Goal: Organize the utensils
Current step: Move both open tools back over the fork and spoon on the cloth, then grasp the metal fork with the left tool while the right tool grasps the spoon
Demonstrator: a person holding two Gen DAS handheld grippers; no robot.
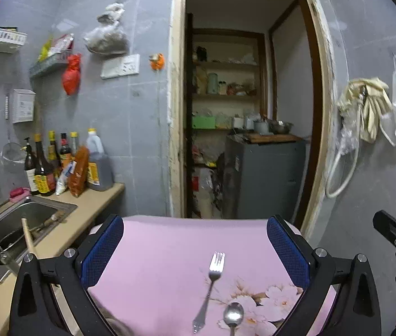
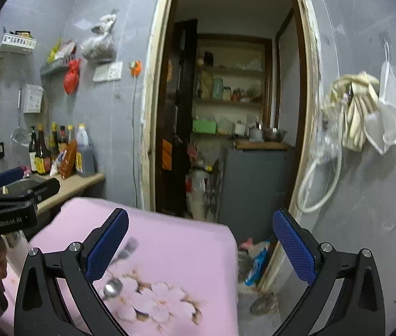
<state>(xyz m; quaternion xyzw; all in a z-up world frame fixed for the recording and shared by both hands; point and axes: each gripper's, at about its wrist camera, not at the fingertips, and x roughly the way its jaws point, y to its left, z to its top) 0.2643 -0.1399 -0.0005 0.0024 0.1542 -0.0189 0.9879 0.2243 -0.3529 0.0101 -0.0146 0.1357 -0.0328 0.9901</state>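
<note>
In the left wrist view, the left gripper (image 1: 195,247) is hovering spread wide and empty above the pink cloth (image 1: 158,263), where a fork (image 1: 210,285) and spoon (image 1: 233,315) are lying side by side. In the right wrist view, the right gripper (image 2: 200,245) is likewise gaping, holding nothing, with the spoon (image 2: 112,287) beside its left finger (image 2: 108,245).

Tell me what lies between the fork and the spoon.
Nothing: in the left wrist view only bare pink cloth separates the fork from the spoon.

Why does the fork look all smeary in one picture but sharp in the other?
In the right wrist view the fork is smeared by motion blur beside the gripper finger; in the left wrist view the fork and spoon look crisp, while the fisheye lens bends the doorway.
</note>
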